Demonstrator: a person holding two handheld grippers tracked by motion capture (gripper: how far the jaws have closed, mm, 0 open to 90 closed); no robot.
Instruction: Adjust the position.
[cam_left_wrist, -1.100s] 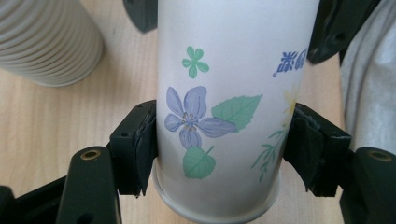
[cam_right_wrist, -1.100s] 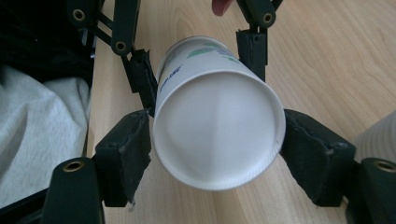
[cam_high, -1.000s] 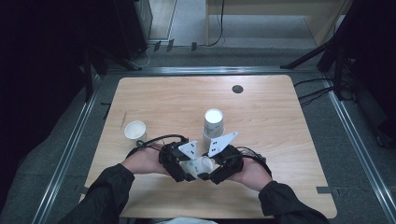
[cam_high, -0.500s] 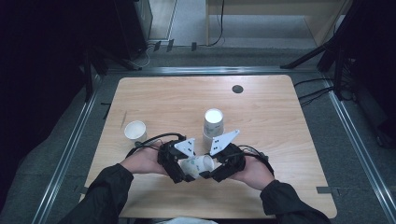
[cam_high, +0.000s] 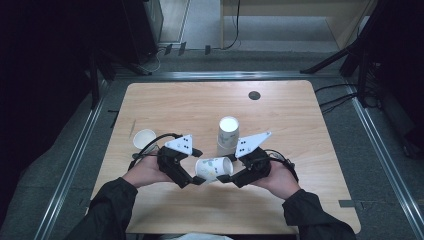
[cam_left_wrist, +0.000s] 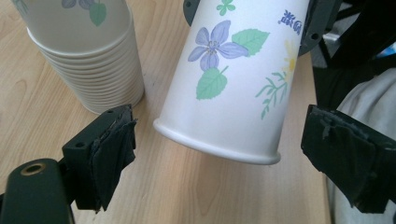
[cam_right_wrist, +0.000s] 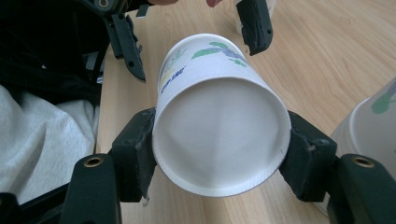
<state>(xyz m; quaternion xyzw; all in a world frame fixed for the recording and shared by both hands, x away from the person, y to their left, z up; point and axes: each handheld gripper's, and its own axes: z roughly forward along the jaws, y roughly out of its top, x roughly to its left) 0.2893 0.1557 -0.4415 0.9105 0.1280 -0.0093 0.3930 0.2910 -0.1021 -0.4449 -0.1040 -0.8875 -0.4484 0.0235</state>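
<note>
The paper cup (cam_high: 214, 168) is hanging sideways over the tabletop's near edge, pulled free of the cup stack (cam_high: 227, 135). My right gripper (cam_high: 226, 178) is clamping its bottom end; my left gripper (cam_high: 198, 181) has just been opening, jaws clear. Placing beside the lone cup (cam_high: 144, 137) near the left edge is remaining, I judge.

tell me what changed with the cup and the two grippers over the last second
The left hand-held gripper has just been opening and let go of the flowered paper cup; its pads stand clear on both sides. The right hand-held gripper closed on the cup's base end and now holds it alone, on its side above the table. The cup stack and the single cup stayed put.
</note>
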